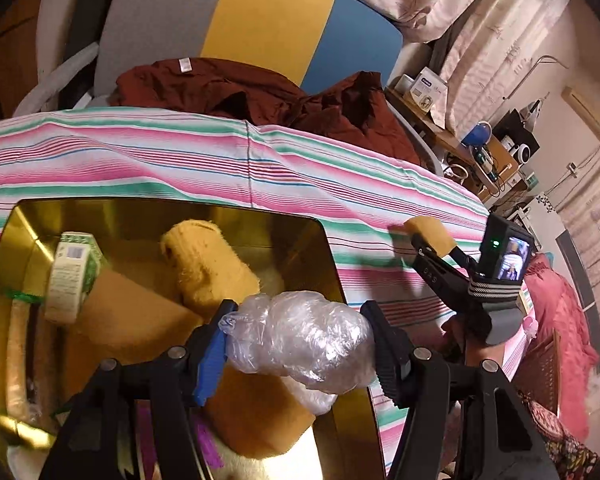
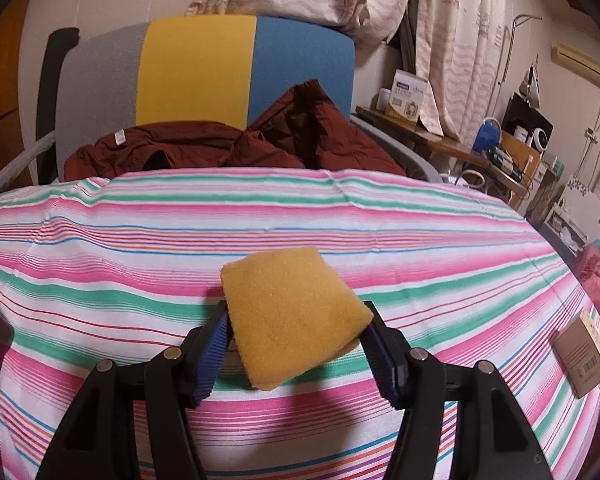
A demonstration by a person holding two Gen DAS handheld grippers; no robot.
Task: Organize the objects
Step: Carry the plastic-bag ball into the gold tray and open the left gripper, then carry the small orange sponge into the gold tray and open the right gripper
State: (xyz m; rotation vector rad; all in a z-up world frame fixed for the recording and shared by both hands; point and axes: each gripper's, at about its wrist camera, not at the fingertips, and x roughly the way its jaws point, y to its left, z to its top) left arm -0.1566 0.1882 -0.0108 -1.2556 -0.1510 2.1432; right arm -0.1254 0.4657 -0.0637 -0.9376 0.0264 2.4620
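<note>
- A striped cloth (image 2: 260,216) is covering the table.
- A chair (image 2: 204,76) in grey, yellow and blue is standing behind it, a maroon garment (image 2: 228,144) lying bunched on it.
- Pale curtains (image 2: 460,40) are hanging by a cluttered wooden shelf (image 2: 452,144).

Both grippers (image 1: 296,344) (image 2: 296,344) clamped, angled downward

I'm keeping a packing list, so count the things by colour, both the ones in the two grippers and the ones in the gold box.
Clear: 1, plastic bag bundle
Yellow-orange: 3, sponge, fuzzy roll, flat pad
Green-white: 1, carton
Total: 5
</note>
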